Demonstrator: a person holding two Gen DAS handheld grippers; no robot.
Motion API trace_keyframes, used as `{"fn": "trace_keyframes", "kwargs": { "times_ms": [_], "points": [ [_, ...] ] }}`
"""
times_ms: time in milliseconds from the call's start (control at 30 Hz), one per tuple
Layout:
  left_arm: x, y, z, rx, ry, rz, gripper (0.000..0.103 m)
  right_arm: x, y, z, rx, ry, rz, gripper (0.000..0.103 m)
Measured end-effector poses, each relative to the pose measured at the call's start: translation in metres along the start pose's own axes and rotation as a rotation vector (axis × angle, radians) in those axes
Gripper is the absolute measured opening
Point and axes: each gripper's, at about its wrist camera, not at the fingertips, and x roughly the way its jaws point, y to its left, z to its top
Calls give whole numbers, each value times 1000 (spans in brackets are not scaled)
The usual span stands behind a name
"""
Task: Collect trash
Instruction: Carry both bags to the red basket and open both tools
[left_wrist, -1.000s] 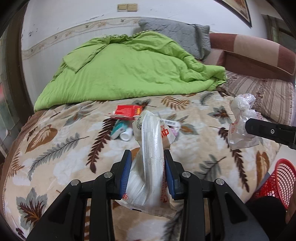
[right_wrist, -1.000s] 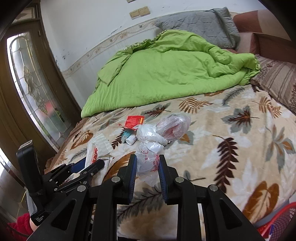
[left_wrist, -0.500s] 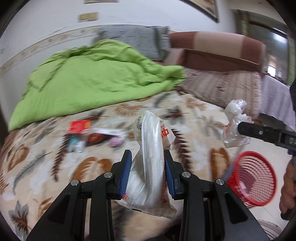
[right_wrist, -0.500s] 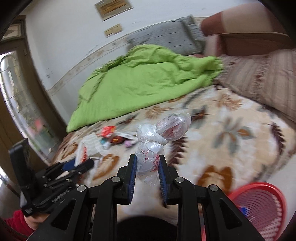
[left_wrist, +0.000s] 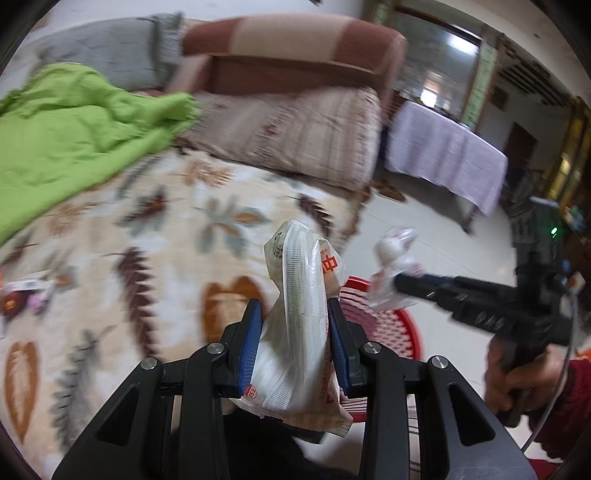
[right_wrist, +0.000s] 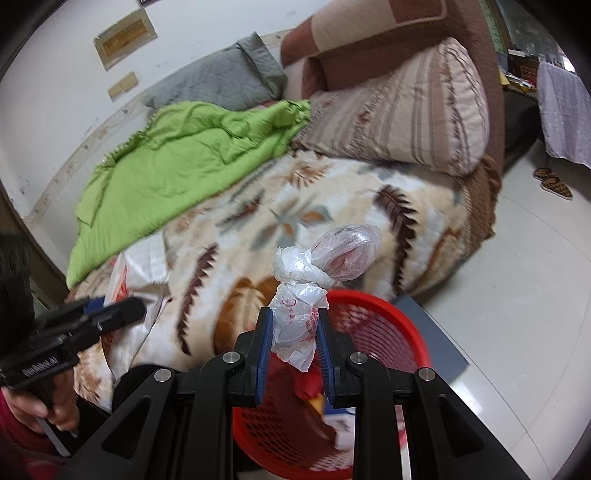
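Wrapper (left_wrist: 299, 325) sits clenched upright in the left gripper (left_wrist: 295, 343); the right gripper (right_wrist: 293, 339) grasps a knotted plastic bag (right_wrist: 314, 280) over the red basket (right_wrist: 388, 325).

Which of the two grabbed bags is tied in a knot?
The clear plastic bag in the right gripper. It is knotted in the middle; the white packet in the left gripper is flat with red print, no knot.

My bed (right_wrist: 332, 206) wears a leaf-print blanket and green quilt (right_wrist: 192, 155); pale tiled floor (right_wrist: 524, 295) beyond; a cloth-draped table (left_wrist: 447, 155) by the window (left_wrist: 439, 74).
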Motion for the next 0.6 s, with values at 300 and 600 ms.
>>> {"fn": "trace_keyframes", "kwargs": {
  "times_ms": [300, 600],
  "points": [
    [41, -28, 0, 5, 83, -88, 55, 15, -31, -22, 20, 108, -43, 34],
    [8, 11, 0, -56, 22, -9, 55, 12, -11, -3, 8, 46, 10, 46]
  ]
}}
